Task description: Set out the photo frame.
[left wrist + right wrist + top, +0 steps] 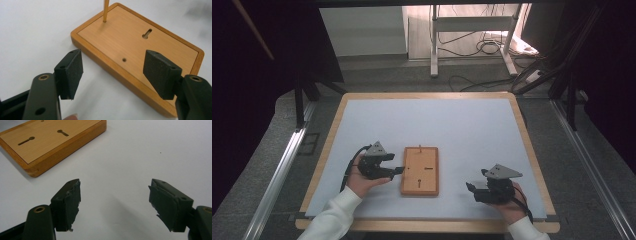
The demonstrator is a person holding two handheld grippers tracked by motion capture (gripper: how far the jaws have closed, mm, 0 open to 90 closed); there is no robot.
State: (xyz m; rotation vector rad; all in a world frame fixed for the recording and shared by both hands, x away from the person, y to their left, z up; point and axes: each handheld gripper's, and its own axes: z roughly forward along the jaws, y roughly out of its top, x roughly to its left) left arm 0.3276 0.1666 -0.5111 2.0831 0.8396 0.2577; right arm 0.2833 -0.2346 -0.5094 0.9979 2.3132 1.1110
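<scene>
- My left claw [113, 72] gapes wide, empty, straddling the board's [130, 40] near edge; its view reveals an upright peg [106, 11].
- My right claw [115, 202], open, empty, rests right of the board.
</scene>
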